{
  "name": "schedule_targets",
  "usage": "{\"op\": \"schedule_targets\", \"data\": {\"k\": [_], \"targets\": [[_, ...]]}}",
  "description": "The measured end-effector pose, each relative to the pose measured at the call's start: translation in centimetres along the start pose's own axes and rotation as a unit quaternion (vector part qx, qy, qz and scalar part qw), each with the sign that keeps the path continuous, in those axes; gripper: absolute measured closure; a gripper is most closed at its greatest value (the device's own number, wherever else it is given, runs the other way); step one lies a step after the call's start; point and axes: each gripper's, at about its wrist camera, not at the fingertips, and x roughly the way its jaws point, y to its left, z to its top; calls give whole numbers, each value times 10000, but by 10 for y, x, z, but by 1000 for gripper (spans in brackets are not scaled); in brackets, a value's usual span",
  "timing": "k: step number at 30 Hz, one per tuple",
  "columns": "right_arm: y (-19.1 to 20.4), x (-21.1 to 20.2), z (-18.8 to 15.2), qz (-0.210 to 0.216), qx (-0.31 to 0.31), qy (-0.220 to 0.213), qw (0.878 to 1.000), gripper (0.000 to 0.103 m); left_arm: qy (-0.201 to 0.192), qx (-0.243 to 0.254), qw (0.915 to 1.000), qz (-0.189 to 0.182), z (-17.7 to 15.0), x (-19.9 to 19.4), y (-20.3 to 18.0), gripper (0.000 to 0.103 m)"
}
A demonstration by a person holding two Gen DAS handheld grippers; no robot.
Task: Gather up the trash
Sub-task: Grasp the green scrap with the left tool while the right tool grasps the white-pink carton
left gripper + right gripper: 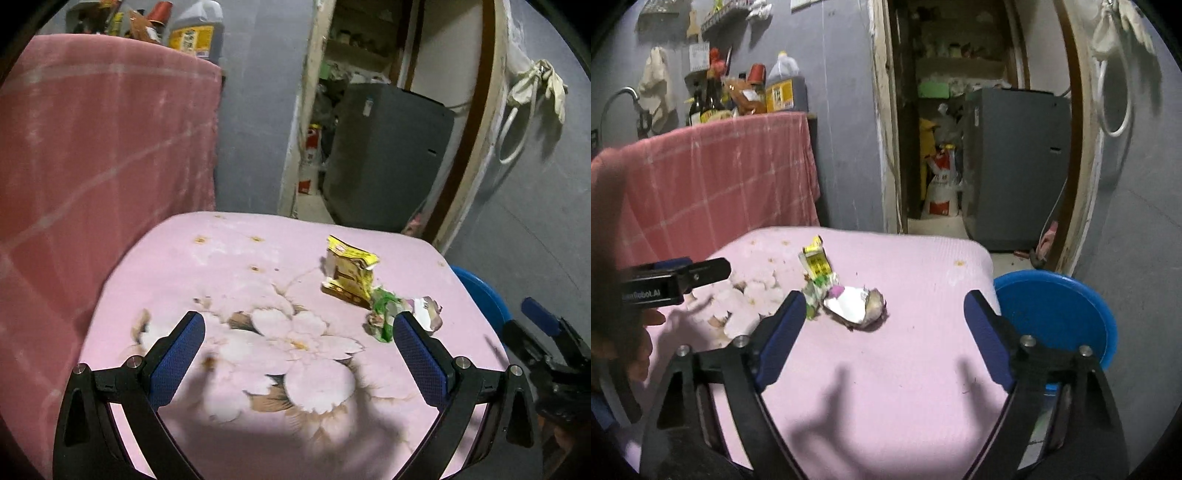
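Three pieces of trash lie on a pink flowered table cover (pixel 229 266) (pixel 923 258): a yellow snack wrapper (pixel 349 271) (pixel 814 263), a crumpled green wrapper (pixel 382 314) (pixel 816 288) and a torn silver-and-purple wrapper (pixel 424 312) (pixel 855 304). My left gripper (pixel 297 328) hovers open over the flower print, left of the trash, with nothing between its fingers. My right gripper (pixel 884 306) is open too, with the silver wrapper lying just beyond and between its fingertips, untouched. Each gripper shows at the edge of the other's view.
A blue round bin (pixel 1060 314) (pixel 484 295) stands at the table's right edge. A pink cloth (pixel 103 147) (pixel 720 173) drapes a counter on the left, with bottles (pixel 746 96) on top. Behind is a doorway with a grey appliance (pixel 388 155) (pixel 1012 166).
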Motion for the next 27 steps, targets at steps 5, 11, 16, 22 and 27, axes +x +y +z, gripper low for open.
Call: {"op": "schedule_targets", "data": {"k": [5, 11, 16, 22, 27], "targets": [[-11, 20, -6, 145, 173, 348, 9991, 28, 229, 129, 9986, -469, 1, 19, -9, 21], [-18, 33, -9, 145, 220, 520, 9983, 31, 555, 297, 9934, -957, 2, 42, -24, 39], [-23, 39, -11, 139, 272, 594, 9978, 31, 809, 402, 9894, -1141, 1, 58, -33, 54], [-24, 46, -12, 184, 284, 691, 9970, 31, 1046, 383, 9858, -1257, 5, 74, -37, 83], [-21, 55, -12, 255, 274, 826, 9959, 31, 1063, 392, 9851, -1291, 3, 75, -35, 92]]}}
